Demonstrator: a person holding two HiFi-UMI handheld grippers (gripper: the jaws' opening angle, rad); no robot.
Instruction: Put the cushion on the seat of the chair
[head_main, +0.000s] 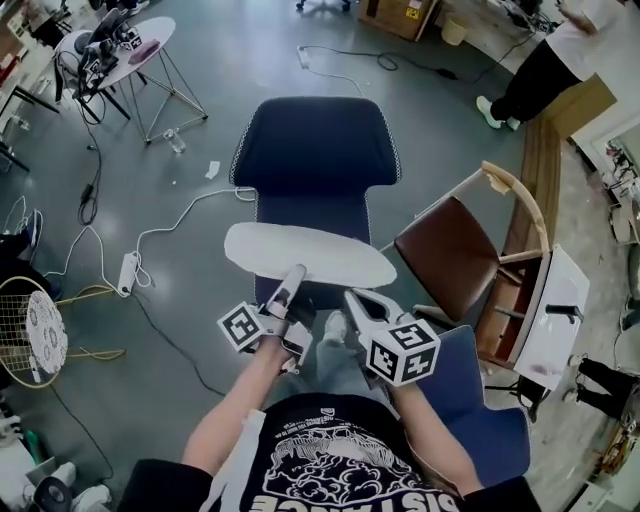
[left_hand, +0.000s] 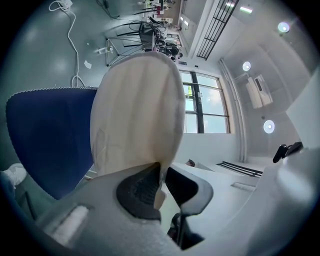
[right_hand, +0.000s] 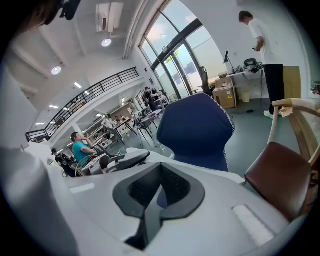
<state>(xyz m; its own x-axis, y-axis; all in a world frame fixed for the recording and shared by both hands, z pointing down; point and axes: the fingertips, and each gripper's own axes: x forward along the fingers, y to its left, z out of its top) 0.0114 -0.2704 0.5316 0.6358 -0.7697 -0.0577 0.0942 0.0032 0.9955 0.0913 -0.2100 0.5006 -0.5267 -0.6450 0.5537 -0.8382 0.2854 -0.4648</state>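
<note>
The cream oval cushion (head_main: 310, 252) hangs level just above the seat (head_main: 310, 212) of the navy chair (head_main: 315, 140), which faces me. My left gripper (head_main: 297, 272) is shut on the cushion's near edge. In the left gripper view the fabric (left_hand: 135, 115) is pinched between the pads (left_hand: 161, 180), with the blue chair (left_hand: 50, 135) behind. My right gripper (head_main: 350, 295) is a little to the right on the same edge. In the right gripper view its jaws (right_hand: 160, 172) are closed at the cushion's rim (right_hand: 208, 171), in front of the chair back (right_hand: 195, 130).
A wooden chair with a brown seat (head_main: 450, 255) stands close on the right, next to a white cabinet (head_main: 550, 320). Another blue seat (head_main: 480, 400) is by my right arm. A power strip (head_main: 128, 272) and cables lie on the floor at left. A person (head_main: 550, 60) stands far right.
</note>
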